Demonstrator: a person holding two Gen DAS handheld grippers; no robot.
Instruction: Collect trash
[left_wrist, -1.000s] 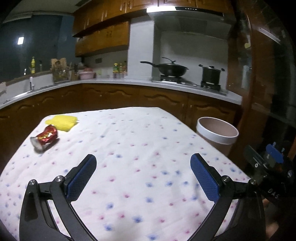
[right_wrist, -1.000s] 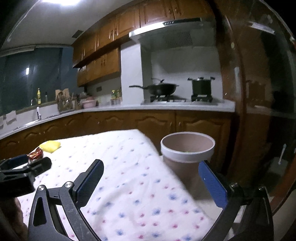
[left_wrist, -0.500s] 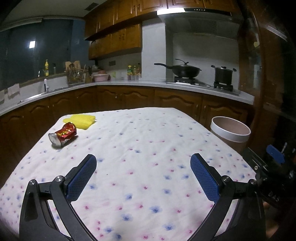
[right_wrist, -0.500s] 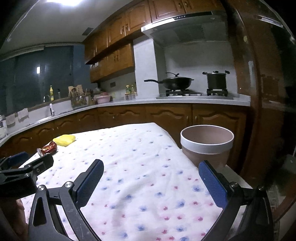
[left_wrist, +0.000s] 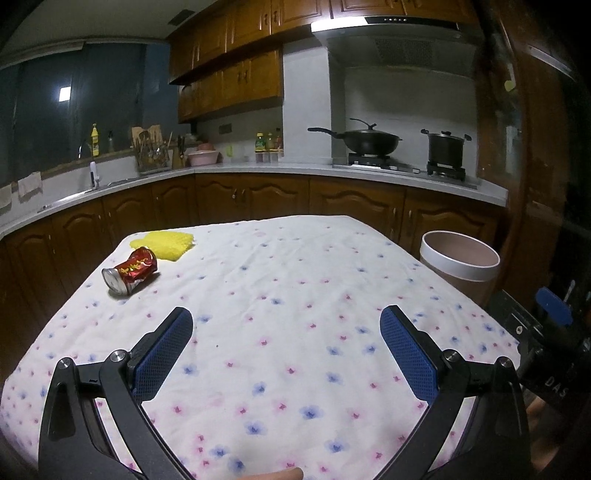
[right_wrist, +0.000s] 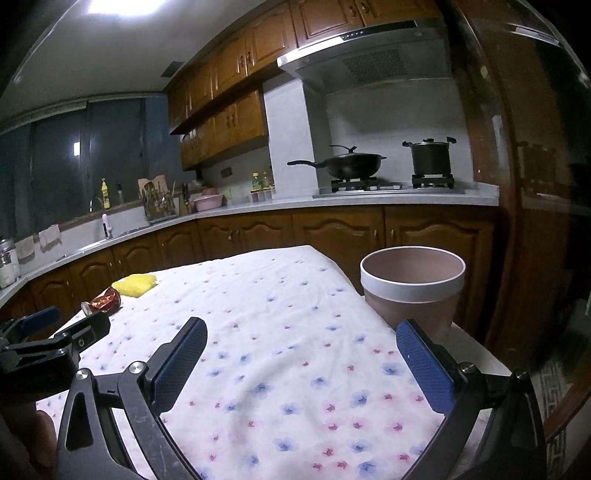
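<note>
A crushed red can (left_wrist: 131, 270) lies on its side at the far left of the table, next to a yellow cloth (left_wrist: 164, 243). Both also show in the right wrist view, the can (right_wrist: 103, 301) and the cloth (right_wrist: 135, 284). A pink bin with a white rim (left_wrist: 459, 260) stands off the table's right edge; in the right wrist view the bin (right_wrist: 412, 286) is close ahead on the right. My left gripper (left_wrist: 286, 325) is open and empty above the near table. My right gripper (right_wrist: 301, 336) is open and empty.
The table carries a white floral cloth (left_wrist: 288, 295). Dark wooden cabinets and a counter (left_wrist: 258, 173) run behind, with a wok (left_wrist: 371, 142) and a pot (left_wrist: 445, 147) on the stove. The left gripper's body (right_wrist: 48, 339) shows at the right view's left edge.
Both cameras have pulled back and risen. The can and cloth have shifted right and nearer in the left view. The bin has shifted right in the right view.
</note>
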